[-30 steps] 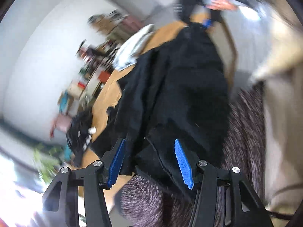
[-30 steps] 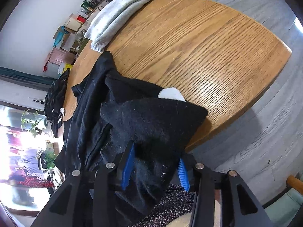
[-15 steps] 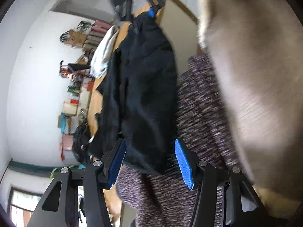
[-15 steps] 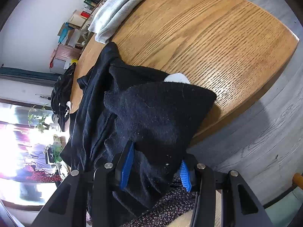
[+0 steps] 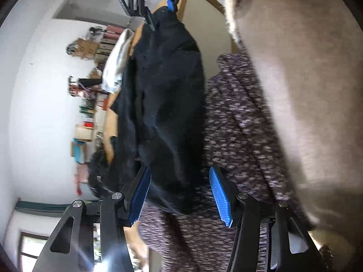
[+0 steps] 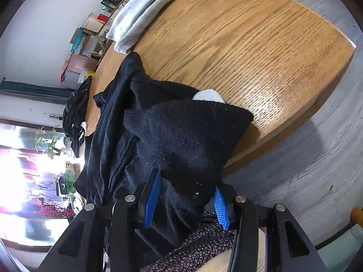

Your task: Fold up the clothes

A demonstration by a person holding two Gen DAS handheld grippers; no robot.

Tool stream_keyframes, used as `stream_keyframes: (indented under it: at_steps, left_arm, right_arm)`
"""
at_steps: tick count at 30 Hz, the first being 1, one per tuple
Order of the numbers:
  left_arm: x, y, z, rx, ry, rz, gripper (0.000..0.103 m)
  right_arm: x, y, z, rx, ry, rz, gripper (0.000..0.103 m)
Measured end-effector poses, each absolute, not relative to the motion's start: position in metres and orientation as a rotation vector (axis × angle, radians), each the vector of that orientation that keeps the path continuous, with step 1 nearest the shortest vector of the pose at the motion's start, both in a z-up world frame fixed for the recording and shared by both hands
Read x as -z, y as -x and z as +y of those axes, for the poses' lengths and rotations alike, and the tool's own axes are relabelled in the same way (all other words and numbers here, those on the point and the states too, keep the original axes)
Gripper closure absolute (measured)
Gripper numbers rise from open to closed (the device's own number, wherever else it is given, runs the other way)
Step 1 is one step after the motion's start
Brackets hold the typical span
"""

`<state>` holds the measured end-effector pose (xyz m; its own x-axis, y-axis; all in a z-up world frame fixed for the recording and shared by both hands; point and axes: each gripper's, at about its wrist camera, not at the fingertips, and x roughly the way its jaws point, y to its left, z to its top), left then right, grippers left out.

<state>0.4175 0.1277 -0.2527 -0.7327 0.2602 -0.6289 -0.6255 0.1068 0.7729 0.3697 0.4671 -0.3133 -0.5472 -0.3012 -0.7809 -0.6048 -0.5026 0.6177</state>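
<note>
A black garment (image 6: 172,136) hangs off the near edge of a round wooden table (image 6: 249,45). My right gripper (image 6: 185,201) has its jaws wide with a thick bunch of the black cloth between the blue pads. In the left wrist view the same garment (image 5: 168,104) stretches from my left gripper (image 5: 179,195) up to the right gripper (image 5: 158,6) at the top. My left jaws stand wide open; the cloth's lower edge hangs between the pads, apart from the right pad.
A folded grey garment (image 6: 145,11) lies at the table's far side, and a dark bundle (image 6: 76,115) sits at its left edge. A white item (image 6: 208,95) peeks from under the black cloth. The person's speckled knit top (image 5: 238,136) is close by.
My left gripper has swung away from the table toward the person's body, and the black garment now hangs stretched between both grippers. The right gripper has barely moved.
</note>
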Motion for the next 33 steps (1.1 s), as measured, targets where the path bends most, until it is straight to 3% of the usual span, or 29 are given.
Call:
stream_keyframes:
  at_steps: [3, 4, 6, 18, 20, 21, 22, 24, 27, 33]
  left_arm:
    - [0.258, -0.415, 0.130, -1.696, 0.374, 1.725, 0.044]
    - [0.259, -0.412, 0.131, -1.705, 0.367, 1.726, 0.034]
    - [0.258, -0.406, 0.133, -1.730, 0.355, 1.726, 0.024]
    - [0.240, -0.389, 0.133, -1.878, 0.324, 1.668, 0.023]
    - [0.240, -0.390, 0.135, -1.879, 0.307, 1.663, 0.028]
    - [0.240, -0.391, 0.135, -1.871, 0.302, 1.664, 0.042]
    - [0.239, -0.392, 0.137, -1.858, 0.324, 1.652, 0.068]
    - [0.238, -0.394, 0.142, -1.836, 0.382, 1.608, 0.087]
    - [0.235, -0.389, 0.144, -1.845, 0.420, 1.581, 0.090]
    - [0.191, -0.369, 0.135, -2.022, 0.435, 1.365, 0.091]
  right_arm:
    - [0.316, -0.370, 0.467, -2.150, 1.380, 1.450, 0.054]
    - [0.317, -0.370, 0.466, -2.152, 1.384, 1.460, 0.054]
    - [0.319, -0.369, 0.465, -2.160, 1.383, 1.503, 0.054]
    - [0.322, -0.371, 0.465, -2.148, 1.373, 1.535, 0.053]
    - [0.324, -0.371, 0.465, -2.140, 1.379, 1.540, 0.053]
    - [0.325, -0.371, 0.465, -2.136, 1.383, 1.542, 0.053]
    - [0.326, -0.371, 0.464, -2.131, 1.386, 1.543, 0.053]
    - [0.329, -0.372, 0.464, -2.115, 1.396, 1.537, 0.053]
    - [0.335, -0.372, 0.465, -2.092, 1.406, 1.539, 0.043]
    - [0.341, -0.370, 0.468, -2.083, 1.410, 1.536, 0.042]
